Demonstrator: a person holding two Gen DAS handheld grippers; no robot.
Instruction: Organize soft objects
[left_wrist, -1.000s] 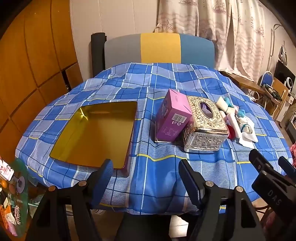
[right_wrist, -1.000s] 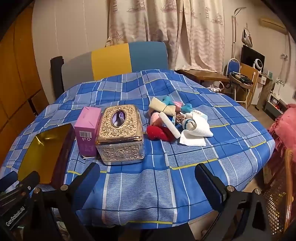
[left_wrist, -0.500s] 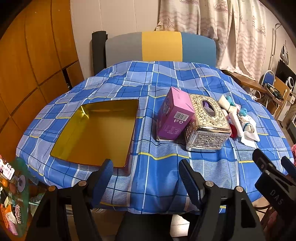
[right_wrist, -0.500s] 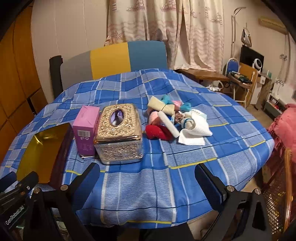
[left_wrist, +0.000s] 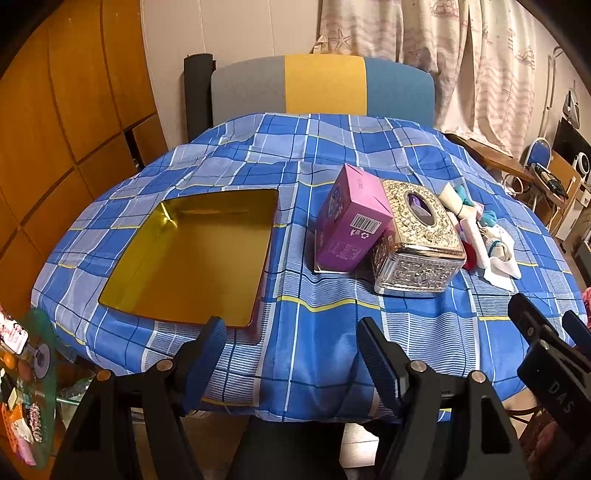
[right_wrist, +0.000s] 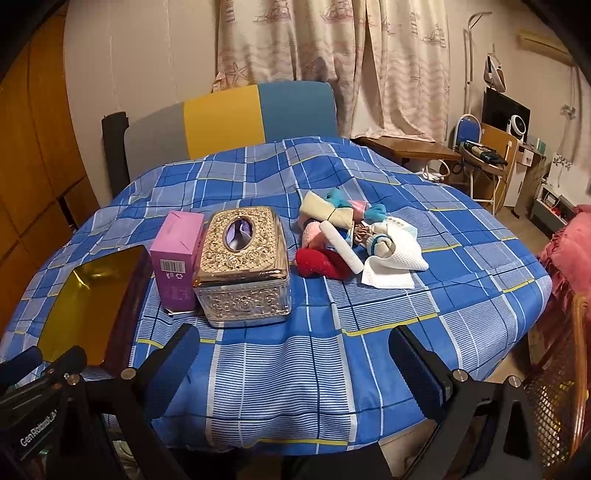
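Fingers of the left gripper (left_wrist: 291, 354) and the right gripper (right_wrist: 295, 365) stand wide apart and hold nothing. Ahead of the right fingers, well apart, lies the pile of soft objects (right_wrist: 347, 240); the gold tin (left_wrist: 192, 254) sits just ahead-left of the left fingers.

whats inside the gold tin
Nothing shows inside the gold tin: only its bare shiny floor and walls. The near corner is partly covered by the left gripper finger.

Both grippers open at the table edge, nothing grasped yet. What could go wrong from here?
1. The soft pile is tangled and overlapping; the right gripper may well lift several pieces at once.
2. The ornate tissue box and pink carton stand between the pile and the gold tin; a low carry might knock them.
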